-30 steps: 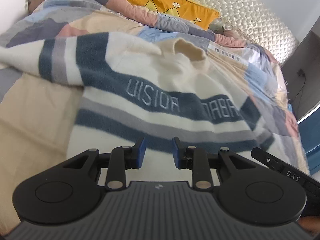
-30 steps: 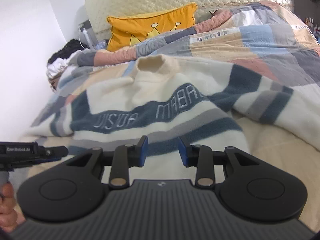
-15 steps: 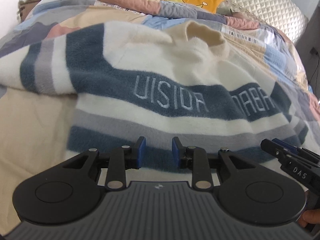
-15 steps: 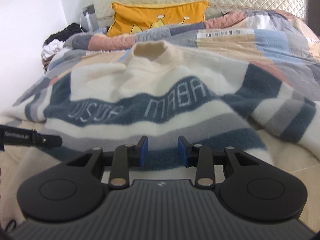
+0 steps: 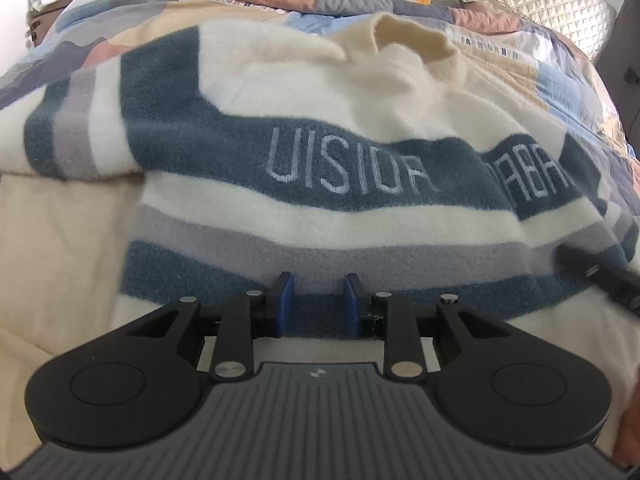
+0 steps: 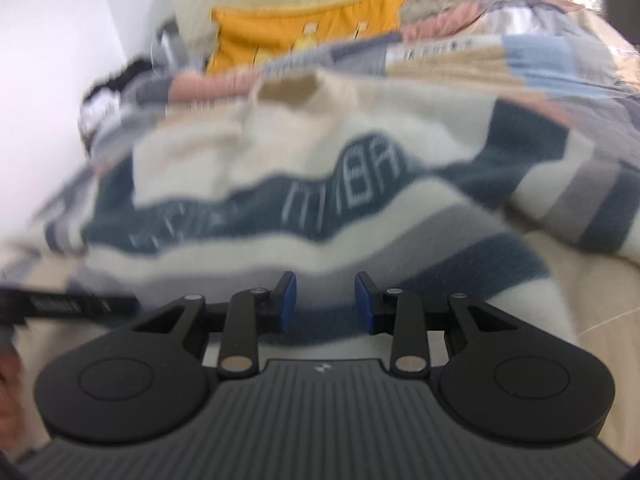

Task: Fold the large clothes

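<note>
- I am holding my left gripper low over the near hem of the sweater, fingers apart, nothing between them.
- My right gripper is hovering at the same hem further right, also spread; this view is blurring, so contact is probably not made.
- The sweater is lying face up across the bed, collar far, sleeves out, so the hem is the handy edge for folding.
</note>
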Available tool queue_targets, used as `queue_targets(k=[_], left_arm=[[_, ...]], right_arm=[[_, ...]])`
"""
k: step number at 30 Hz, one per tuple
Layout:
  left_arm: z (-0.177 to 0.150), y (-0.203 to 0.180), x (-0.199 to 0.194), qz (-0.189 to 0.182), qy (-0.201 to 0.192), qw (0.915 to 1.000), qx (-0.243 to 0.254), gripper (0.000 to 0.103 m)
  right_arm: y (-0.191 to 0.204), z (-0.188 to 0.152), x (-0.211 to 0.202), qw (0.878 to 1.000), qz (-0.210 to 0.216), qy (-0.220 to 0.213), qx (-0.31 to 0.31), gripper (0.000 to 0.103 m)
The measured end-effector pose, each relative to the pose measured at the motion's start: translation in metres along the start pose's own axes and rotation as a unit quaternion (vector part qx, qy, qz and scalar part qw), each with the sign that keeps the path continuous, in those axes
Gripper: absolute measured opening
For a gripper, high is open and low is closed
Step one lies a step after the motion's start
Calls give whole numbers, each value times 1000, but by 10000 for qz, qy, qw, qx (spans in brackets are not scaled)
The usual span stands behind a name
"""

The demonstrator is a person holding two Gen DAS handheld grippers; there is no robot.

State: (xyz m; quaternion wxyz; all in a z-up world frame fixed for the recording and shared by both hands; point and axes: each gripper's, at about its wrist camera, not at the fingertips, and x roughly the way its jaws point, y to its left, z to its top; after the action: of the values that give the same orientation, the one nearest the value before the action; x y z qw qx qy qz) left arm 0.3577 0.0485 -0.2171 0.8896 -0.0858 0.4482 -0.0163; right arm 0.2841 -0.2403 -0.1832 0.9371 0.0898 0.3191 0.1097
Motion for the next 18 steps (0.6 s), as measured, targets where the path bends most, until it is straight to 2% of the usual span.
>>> queue_targets(k=[4, 8, 10, 12, 14, 16, 18], left_arm=[[-4, 1, -9, -39, -5, 10000, -54, 32], [-11, 0, -21, -96, -3, 9999, -124, 32], [-15, 0, -27, -129, -32, 9998, -142, 32], [-19, 0, -33, -178, -64, 9997, -175, 32], [-22, 2, -40, -257, -98, 9993, -254, 32], [-26, 4, -47, -334, -167, 9988, -324, 32], [-29, 5, -54, -305, -220, 9987, -333, 32]], right_arm=[[-6, 11, -38, 9973, -165, -656, 289, 35], [-23, 17, -77, 9864, -845, -1317, 511, 35], [-42, 18, -92, 9769, -1202, -1506, 923, 35], [-68, 19, -101, 9630, -1530, -1579, 1560, 38], [-95, 16, -109, 9447, -1823, -1604, 2204, 50], [-121, 11, -112, 9258, -2024, -1574, 2778, 70], [-141, 2, -111, 9048, -2209, -1503, 3317, 76]])
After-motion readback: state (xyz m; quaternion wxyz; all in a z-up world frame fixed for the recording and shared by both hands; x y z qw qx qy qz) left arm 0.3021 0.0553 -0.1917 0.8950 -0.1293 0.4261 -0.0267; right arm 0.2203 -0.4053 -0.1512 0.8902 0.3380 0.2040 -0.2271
